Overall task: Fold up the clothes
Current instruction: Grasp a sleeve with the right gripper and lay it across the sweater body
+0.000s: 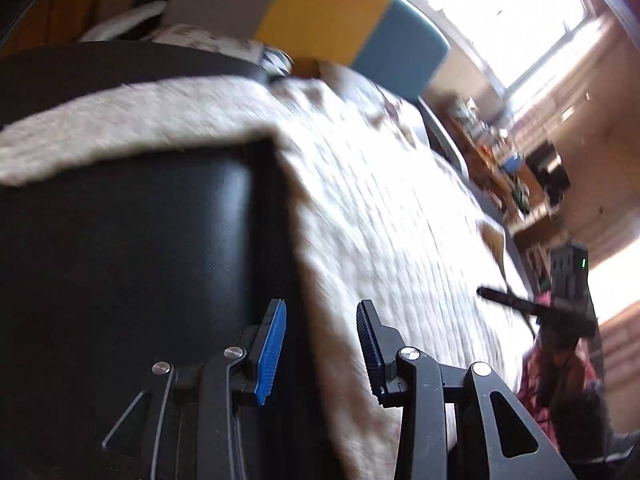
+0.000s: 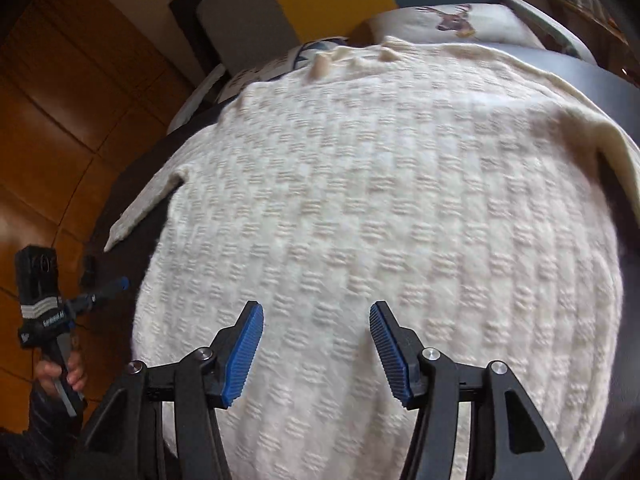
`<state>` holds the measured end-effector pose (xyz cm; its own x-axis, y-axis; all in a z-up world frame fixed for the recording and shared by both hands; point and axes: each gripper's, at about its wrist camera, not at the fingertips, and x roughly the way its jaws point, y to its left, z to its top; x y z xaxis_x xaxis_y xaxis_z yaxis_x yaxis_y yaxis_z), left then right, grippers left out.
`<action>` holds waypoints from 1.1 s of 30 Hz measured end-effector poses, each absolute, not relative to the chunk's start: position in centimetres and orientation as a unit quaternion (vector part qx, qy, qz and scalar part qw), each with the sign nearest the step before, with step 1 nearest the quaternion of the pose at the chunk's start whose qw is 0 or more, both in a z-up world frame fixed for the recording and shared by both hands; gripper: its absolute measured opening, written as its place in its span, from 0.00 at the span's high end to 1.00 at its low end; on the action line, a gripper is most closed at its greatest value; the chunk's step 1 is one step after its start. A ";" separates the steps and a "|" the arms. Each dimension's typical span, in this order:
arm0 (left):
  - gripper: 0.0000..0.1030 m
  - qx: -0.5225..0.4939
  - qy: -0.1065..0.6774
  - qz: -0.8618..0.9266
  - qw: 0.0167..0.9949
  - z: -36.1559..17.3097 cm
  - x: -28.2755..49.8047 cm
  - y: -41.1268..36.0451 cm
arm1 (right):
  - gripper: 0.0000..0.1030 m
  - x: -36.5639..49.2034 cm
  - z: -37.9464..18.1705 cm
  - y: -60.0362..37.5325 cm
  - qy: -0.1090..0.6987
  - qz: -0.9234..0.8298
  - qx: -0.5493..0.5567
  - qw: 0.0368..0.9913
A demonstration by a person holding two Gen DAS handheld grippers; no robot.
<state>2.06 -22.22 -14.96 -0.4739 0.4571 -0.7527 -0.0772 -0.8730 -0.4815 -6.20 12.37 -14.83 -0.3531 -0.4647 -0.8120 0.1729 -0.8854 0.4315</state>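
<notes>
A: Sweater (image 2: 380, 208) status: cream knit, lying flat on the dark tabletop (image 2: 624, 92), body spread wide. One sleeve (image 2: 140, 208) sticks out to the left in the right wrist view, the other side drapes toward the right edge. No fold in the body that I can see. I'd call the task barely started: flattening looks done, sleeves and body folds all still to do.

B: Grippers?

A: Right gripper (image 2: 316, 344) sits over the lower middle of the sweater, tilted steeply down at it. Jaws apart, nothing between the blue pads (image 2: 244, 356), only knit fabric beneath them. Not gripping.

B: Left?

A: Left gripper (image 1: 320, 344) hangs over the sweater's edge, where the knit meets bare tabletop (image 1: 120, 260). Jaws apart, narrower gap than the right. The hem edge runs through the gap in the left wrist view, but that picture is motion-blurred and I can't say the pads touch cloth. I read it as not clamped.

B: Can each camera see the other tool?

A: Yes. The right wrist view shows the left gripper at far left, off the table's edge over the wooden floor (image 2: 52, 120), with the person's hand (image 2: 64, 372) around its handle. The left wrist view shows the right gripper at far right, dark and blurred.

B: Anything else on the table?

A: A deer-print cushion (image 2: 452, 20) beyond the sweater's collar end. Not in the way.
</notes>
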 end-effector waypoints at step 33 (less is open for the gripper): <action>0.57 -0.499 -0.085 0.832 0.226 -11.9 -1.4 -5.9 | 0.46 4.3 -12.9 35.6 -0.308 -0.844 0.440 -0.006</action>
<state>-1.38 -5.91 -11.87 -0.4001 0.4616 -0.7917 -0.2913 -0.8831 -0.3677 4.28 35.64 -12.92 -0.6133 -0.2606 -0.7456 -0.2816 -0.8098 0.5147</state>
